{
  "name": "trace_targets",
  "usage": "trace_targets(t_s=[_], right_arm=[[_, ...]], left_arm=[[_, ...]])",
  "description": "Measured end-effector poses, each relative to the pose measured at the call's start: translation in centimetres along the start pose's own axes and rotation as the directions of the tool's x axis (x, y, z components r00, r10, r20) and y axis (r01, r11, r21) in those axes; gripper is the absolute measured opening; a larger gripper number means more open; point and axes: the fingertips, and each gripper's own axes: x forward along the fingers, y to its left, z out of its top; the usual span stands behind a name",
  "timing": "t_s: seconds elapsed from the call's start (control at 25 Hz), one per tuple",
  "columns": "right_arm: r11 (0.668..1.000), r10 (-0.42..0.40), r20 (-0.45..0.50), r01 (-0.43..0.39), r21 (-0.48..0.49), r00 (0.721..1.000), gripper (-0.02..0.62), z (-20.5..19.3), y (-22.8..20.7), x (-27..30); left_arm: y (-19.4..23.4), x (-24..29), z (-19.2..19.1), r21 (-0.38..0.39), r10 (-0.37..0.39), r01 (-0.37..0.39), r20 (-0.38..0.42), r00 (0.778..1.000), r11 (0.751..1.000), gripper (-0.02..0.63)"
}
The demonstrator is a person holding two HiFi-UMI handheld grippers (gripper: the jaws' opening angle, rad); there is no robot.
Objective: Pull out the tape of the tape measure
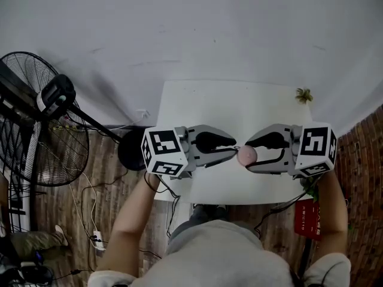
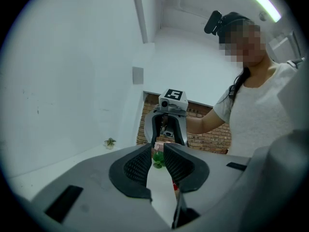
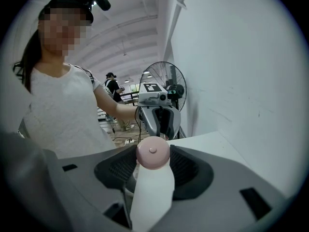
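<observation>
Nearest the person in the head view, two forearms hold the grippers tip to tip in the air above the near half of the white table (image 1: 197, 100). The left gripper (image 1: 232, 149) reaches in from 9 o'clock. Its jaws stand only a narrow slit apart, and a small green tab (image 2: 158, 161) sits right at their tips, though no pad visibly presses on it. Just beyond, the right gripper (image 1: 249, 155) comes in from 3 o'clock and is clamped on the round pink tape measure (image 3: 153, 152), with its pads on opposite sides of the rim. The step in hand looks like taking the tape's end. To do it well, the left jaws should pinch squarely on the tab, which is probably that end, before any pull. The right grip should hold firm on the case, and the two grippers should then part in a straight line so the tape does not twist or slip free. The case's flat face, with its centre button, looks back along the right gripper toward 3 o'clock, and the tab side faces 9 o'clock. No length of tape shows yet, so its long axis should run along the 9-to-3 line. Farther off, a small plant (image 1: 304, 94) stands at the table's far corner, around 1 o'clock, well clear.
</observation>
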Motion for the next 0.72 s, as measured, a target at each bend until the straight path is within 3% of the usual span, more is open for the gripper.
trace_targets(t_s=[0.4, 0.72], right_arm=[[0.996, 0.084, -0.002, -0.084, -0.031, 0.996, 0.216, 0.4, 1.0, -0.3], [0.993, 0.106, 0.004, -0.106, -0.045, 0.994, 0.216, 0.5, 1.1, -0.9]], left_arm=[[-1.6, 0.2, 0.4, -0.020, -0.135, 0.134, -0.046, 0.990, 0.991, 0.042], [-1.3, 0.7, 0.6, -0.033, -0.170, 0.169, -0.050, 0.984, 0.985, 0.015]])
